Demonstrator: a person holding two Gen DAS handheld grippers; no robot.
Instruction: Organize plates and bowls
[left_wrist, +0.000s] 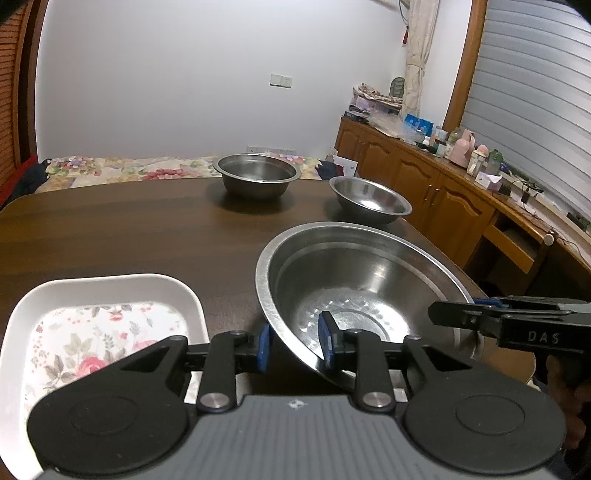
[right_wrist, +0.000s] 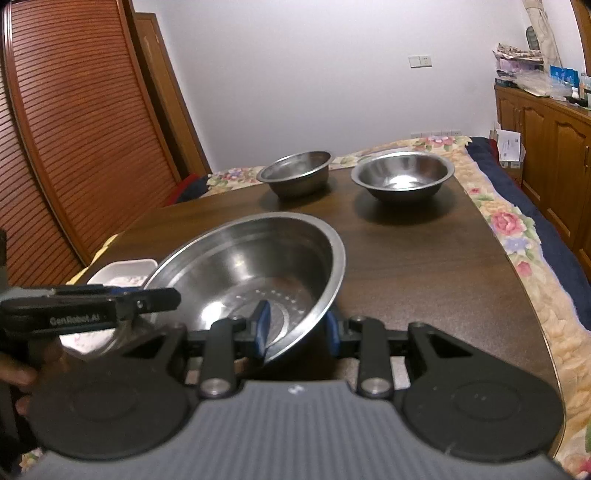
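A large steel bowl (left_wrist: 365, 280) is held over the dark wooden table (left_wrist: 129, 236) by both grippers. My left gripper (left_wrist: 295, 347) straddles its near left rim, one blue pad inside and one outside. My right gripper (right_wrist: 297, 328) straddles the opposite rim of the same bowl (right_wrist: 255, 266). Each gripper shows in the other's view, at the right edge (left_wrist: 517, 325) and the left edge (right_wrist: 92, 314). Two smaller steel bowls stand at the far side, one deep (left_wrist: 256, 173) (right_wrist: 295, 171) and one shallow (left_wrist: 371, 199) (right_wrist: 402, 175). A white floral dish (left_wrist: 96, 332) (right_wrist: 123, 275) lies at the near left.
A flowered cloth (right_wrist: 517, 236) hangs along the table's right and far edges. Wooden cabinets (left_wrist: 436, 192) with clutter on top line the right wall. A slatted wooden door (right_wrist: 74, 129) stands at the left.
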